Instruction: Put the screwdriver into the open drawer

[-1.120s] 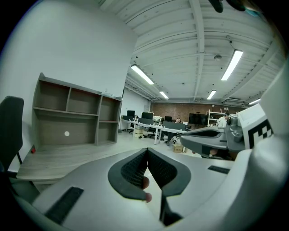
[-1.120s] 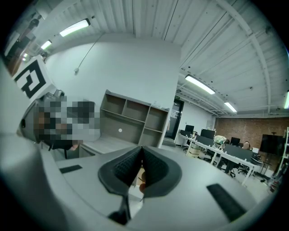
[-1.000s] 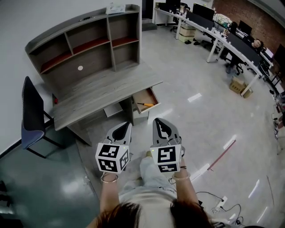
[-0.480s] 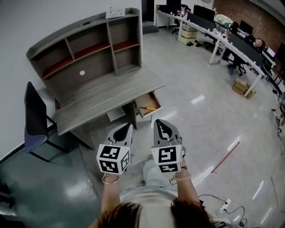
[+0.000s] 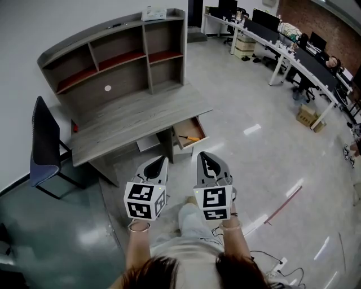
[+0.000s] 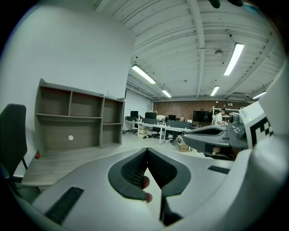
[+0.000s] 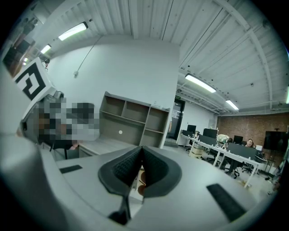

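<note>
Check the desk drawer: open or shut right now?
Open. Head view shows the drawer pulled out from under the desk, its inside exposed, with the orange-handled screwdriver lying in it.

Premises: open-plan office. Long rows of white desks (image 5: 256, 35) carrying monitors (image 5: 265, 18) run ahead and to the right of the right tool (image 5: 204, 155). Ceiling strip lights (image 6: 235, 58), polished floor (image 5: 265, 113), brick end wall (image 5: 310, 14). A shelved grey tabletop (image 5: 135, 118) stands directly ahead.

The desk (image 5: 130, 121) and open drawer (image 5: 186, 128) drifted slightly rightward.
</note>
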`<state>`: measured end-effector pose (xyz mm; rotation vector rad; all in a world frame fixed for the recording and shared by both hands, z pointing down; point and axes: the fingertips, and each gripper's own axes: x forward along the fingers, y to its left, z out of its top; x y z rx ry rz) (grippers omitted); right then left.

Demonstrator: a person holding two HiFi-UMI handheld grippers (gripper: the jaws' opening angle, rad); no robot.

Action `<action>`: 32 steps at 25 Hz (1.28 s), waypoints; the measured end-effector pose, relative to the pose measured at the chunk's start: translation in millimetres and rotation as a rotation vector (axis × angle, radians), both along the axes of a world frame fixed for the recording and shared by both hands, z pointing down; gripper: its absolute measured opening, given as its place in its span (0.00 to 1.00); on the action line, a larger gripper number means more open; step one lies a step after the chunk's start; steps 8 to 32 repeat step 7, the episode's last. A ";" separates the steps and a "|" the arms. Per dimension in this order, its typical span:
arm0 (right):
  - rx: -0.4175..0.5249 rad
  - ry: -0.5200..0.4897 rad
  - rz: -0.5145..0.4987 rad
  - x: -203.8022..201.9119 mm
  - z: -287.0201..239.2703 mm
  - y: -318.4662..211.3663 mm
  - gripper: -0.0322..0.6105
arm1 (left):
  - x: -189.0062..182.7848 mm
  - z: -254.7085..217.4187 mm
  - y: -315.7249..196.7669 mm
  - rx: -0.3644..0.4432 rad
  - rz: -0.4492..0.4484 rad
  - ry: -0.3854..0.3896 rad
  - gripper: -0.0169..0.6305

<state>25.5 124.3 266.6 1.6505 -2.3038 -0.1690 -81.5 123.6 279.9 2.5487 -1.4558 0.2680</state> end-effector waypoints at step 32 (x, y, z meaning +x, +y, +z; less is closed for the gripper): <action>0.012 -0.007 -0.005 4.5 -3.4 -3.0 0.09 | 0.9 -0.1 -2.0 0.008 -0.012 -0.004 0.05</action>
